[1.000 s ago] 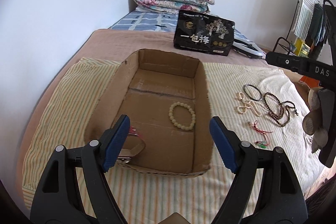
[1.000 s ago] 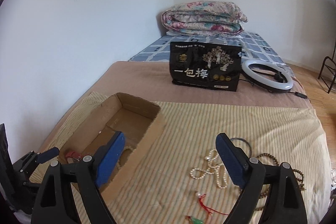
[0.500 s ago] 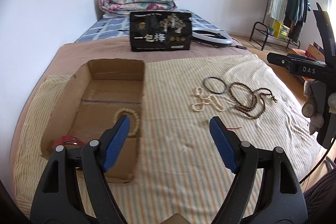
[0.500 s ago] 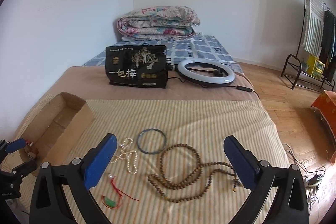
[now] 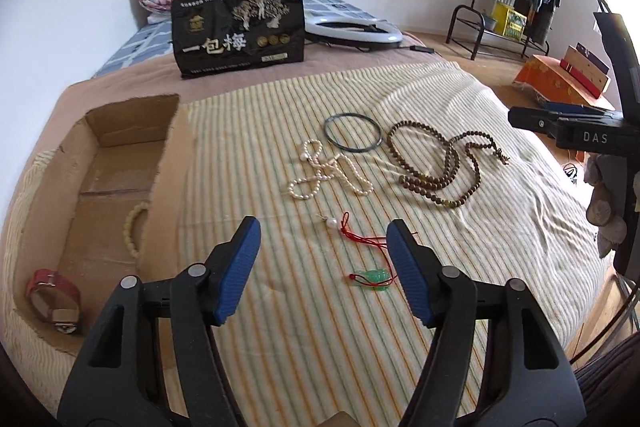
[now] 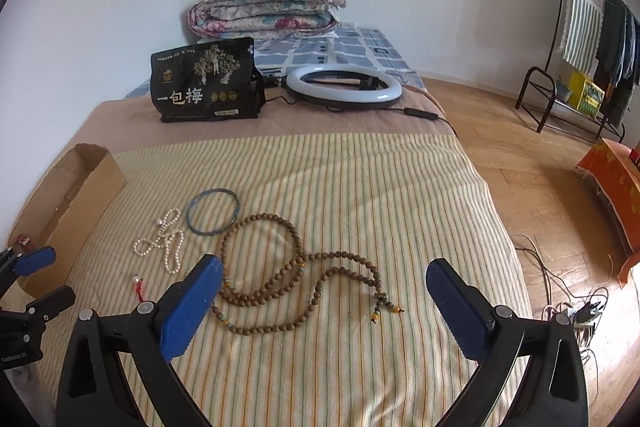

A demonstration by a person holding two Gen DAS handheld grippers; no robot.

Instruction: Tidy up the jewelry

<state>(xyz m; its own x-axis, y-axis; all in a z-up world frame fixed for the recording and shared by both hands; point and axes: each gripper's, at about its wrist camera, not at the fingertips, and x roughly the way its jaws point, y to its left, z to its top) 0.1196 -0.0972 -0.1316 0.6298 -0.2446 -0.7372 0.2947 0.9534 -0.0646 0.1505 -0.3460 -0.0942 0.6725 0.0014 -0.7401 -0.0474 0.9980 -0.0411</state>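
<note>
A cardboard box (image 5: 168,163) lies on the striped cloth and holds a pale bead bracelet (image 5: 134,223) and a red watch (image 5: 50,291). On the cloth lie a red cord with a green pendant (image 5: 370,267), a pearl necklace (image 5: 324,175), a dark bangle (image 5: 352,131) and a long brown bead necklace (image 5: 436,159). My left gripper (image 5: 322,267) is open, hovering just before the green pendant. My right gripper (image 6: 324,301) is open above the brown bead necklace (image 6: 288,275); the bangle (image 6: 213,211) and the pearls (image 6: 162,241) lie to its left.
A black printed bag (image 5: 240,31) stands behind the cloth, with a ring light (image 6: 344,85) and a folded quilt (image 6: 268,7) beyond. The bed edge drops to wood floor (image 6: 540,187) at the right, with cables and a clothes rack (image 6: 584,39).
Both grippers have swung right, away from the box toward the loose jewelry. The left now faces the green pendant; the right now faces the brown beads. Both stayed open.
</note>
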